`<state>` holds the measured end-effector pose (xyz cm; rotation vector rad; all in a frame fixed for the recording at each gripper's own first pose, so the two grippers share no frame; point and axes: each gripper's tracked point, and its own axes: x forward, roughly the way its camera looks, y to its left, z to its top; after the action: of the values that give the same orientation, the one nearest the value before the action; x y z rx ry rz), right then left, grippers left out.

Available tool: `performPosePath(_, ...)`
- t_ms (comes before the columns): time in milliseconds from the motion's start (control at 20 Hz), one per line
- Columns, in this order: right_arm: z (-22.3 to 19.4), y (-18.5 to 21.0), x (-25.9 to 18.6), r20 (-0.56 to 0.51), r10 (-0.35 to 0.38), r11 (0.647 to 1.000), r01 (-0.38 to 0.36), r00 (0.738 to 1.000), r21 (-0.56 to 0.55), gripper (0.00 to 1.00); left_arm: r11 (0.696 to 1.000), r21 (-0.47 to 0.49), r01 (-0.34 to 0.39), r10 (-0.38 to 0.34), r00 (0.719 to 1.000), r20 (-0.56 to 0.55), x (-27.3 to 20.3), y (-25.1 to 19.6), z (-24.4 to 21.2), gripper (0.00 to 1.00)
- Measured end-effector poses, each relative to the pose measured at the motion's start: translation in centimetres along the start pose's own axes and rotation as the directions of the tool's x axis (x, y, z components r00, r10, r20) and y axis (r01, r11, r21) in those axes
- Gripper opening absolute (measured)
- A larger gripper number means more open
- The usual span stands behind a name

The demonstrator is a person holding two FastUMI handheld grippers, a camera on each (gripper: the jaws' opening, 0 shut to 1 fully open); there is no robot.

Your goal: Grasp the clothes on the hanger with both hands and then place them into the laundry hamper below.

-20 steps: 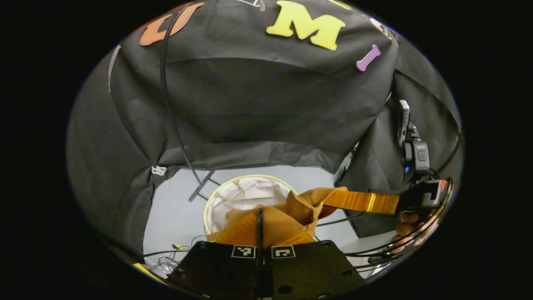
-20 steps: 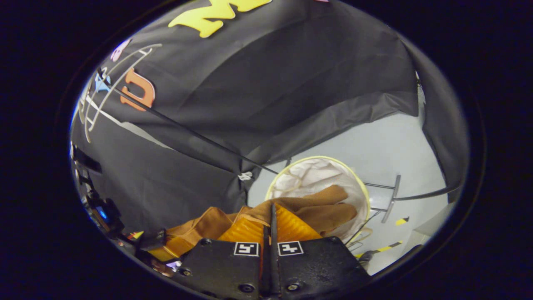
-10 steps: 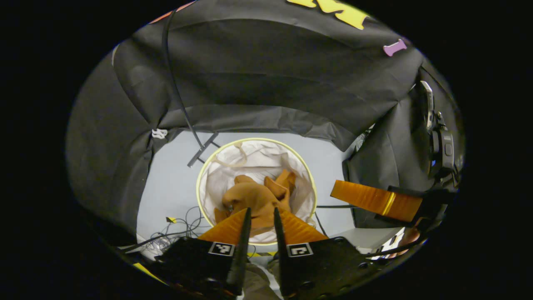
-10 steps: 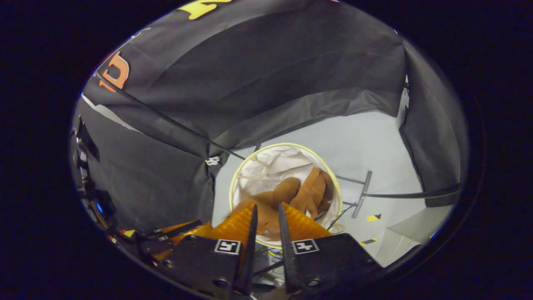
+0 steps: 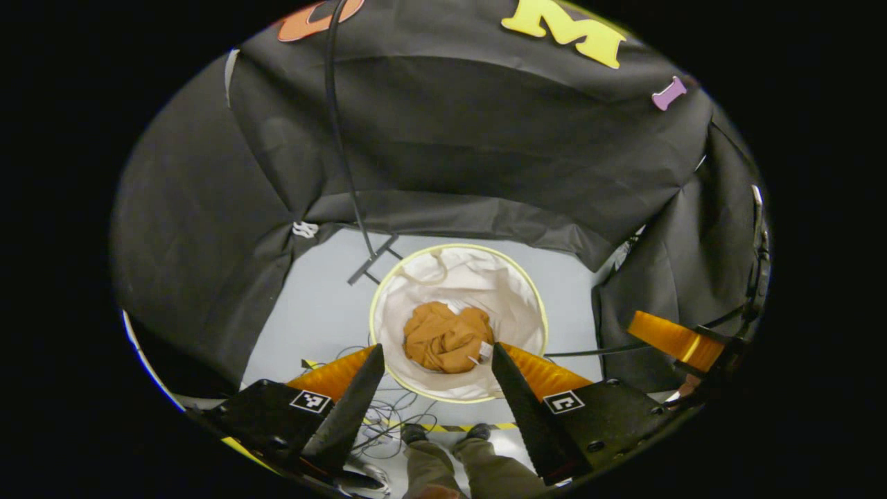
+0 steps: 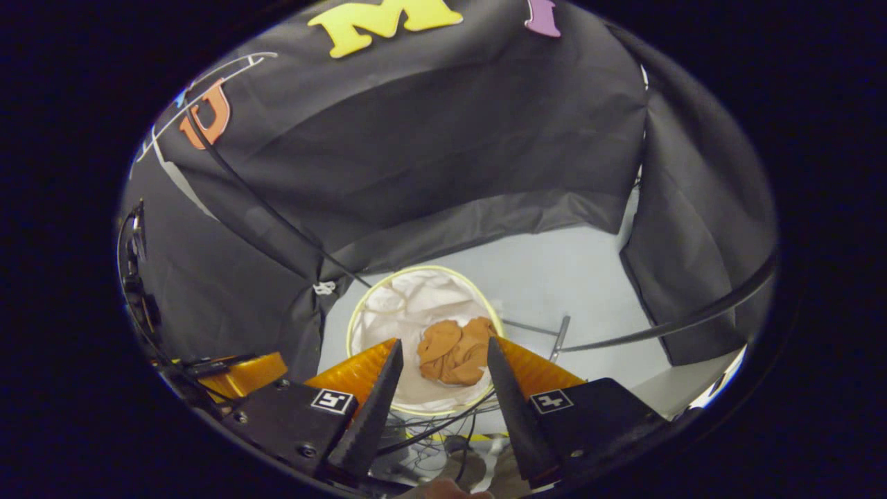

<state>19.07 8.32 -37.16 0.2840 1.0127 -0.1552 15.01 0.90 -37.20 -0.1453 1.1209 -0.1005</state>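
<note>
The orange-brown garment lies crumpled at the bottom of the round white laundry hamper, which has a pale yellow rim and stands on the grey floor. My left gripper hangs above the hamper, open, with nothing between its fingers. In the right gripper view the same garment rests inside the hamper. My right gripper is also open and empty, well above it. The right gripper shows at the right edge of the left gripper view, and the left gripper sits low left in the right gripper view.
A thin black rack pole runs down to its foot beside the hamper. Loose cables lie on the floor near a person's shoes. A pale wire hanger hangs high on the rack.
Both grippers went from shut on the garment to wide open. The garment dropped from their fingers and settled in a heap at the hamper's bottom. Both grippers rose slightly.
</note>
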Motion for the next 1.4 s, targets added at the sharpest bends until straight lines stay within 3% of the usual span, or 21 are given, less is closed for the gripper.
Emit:
performPosePath(200,0.3,-0.9,-5.8,0.105,0.003,1.000,-0.004,0.994,0.007,0.78,0.998,0.057,-0.008,0.000,0.991,0.134,-4.7,-0.6,1.2,1.00)
performPosePath(250,0.4,-0.6,-7.4,0.137,0.023,1.000,-0.025,0.990,0.010,0.79,0.997,0.081,0.000,-0.014,0.984,0.176,-5.8,-1.0,1.4,0.97)
performPosePath(400,1.5,-0.5,-11.5,0.233,0.045,0.998,-0.034,0.971,-0.050,0.79,0.994,0.113,0.001,-0.032,0.964,0.266,-9.5,-1.9,1.1,1.00)
performPosePath(500,2.4,-0.1,-14.8,0.299,0.063,0.996,-0.039,0.952,-0.086,0.79,0.992,0.123,-0.005,-0.037,0.940,0.339,-12.2,-2.6,2.7,0.92)
performPosePath(550,2.7,-0.2,-16.7,0.335,0.072,0.994,-0.040,0.940,-0.102,0.79,0.992,0.127,-0.010,-0.039,0.924,0.380,-14.1,-2.9,3.5,0.97)
performPosePath(750,5.0,0.9,-24.4,0.468,0.126,0.985,-0.053,0.875,-0.165,0.84,0.987,0.152,-0.042,-0.044,0.853,0.519,-21.6,-3.7,5.0,0.97)
performPosePath(800,5.3,1.3,-26.1,0.493,0.140,0.983,-0.060,0.859,-0.174,1.00,0.986,0.158,-0.044,-0.052,0.829,0.556,-23.2,-3.9,5.5,1.00)
performPosePath(950,6.5,1.5,-30.0,0.571,0.187,0.976,-0.084,0.799,-0.202,0.99,0.985,0.171,-0.031,-0.089,0.756,0.649,-27.8,-4.9,6.5,0.97)
performPosePath(1000,6.9,1.7,-31.9,0.595,0.199,0.974,-0.087,0.779,-0.211,0.99,0.983,0.181,-0.022,-0.106,0.736,0.668,-29.1,-5.4,6.6,0.92)
performPosePath(1100,7.4,2.3,-34.6,0.637,0.220,0.969,-0.094,0.739,-0.226,0.99,0.980,0.199,-0.028,-0.124,0.696,0.707,-30.9,-6.4,6.6,0.94)
performPosePath(1250,6.2,2.1,-34.9,0.641,0.247,0.963,-0.107,0.727,-0.248,1.00,0.978,0.197,-0.065,-0.110,0.645,0.756,-32.2,-6.3,7.5,1.00)
performPosePath(1300,6.2,2.2,-35.7,0.647,0.257,0.960,-0.114,0.718,-0.254,1.00,0.979,0.190,-0.077,-0.100,0.631,0.769,-32.6,-6.1,7.7,0.92)
performPosePath(1400,6.6,1.8,-37.7,0.673,0.271,0.956,-0.113,0.688,-0.269,1.00,0.979,0.172,-0.108,-0.075,0.594,0.801,-33.2,-5.9,8.0,0.92)
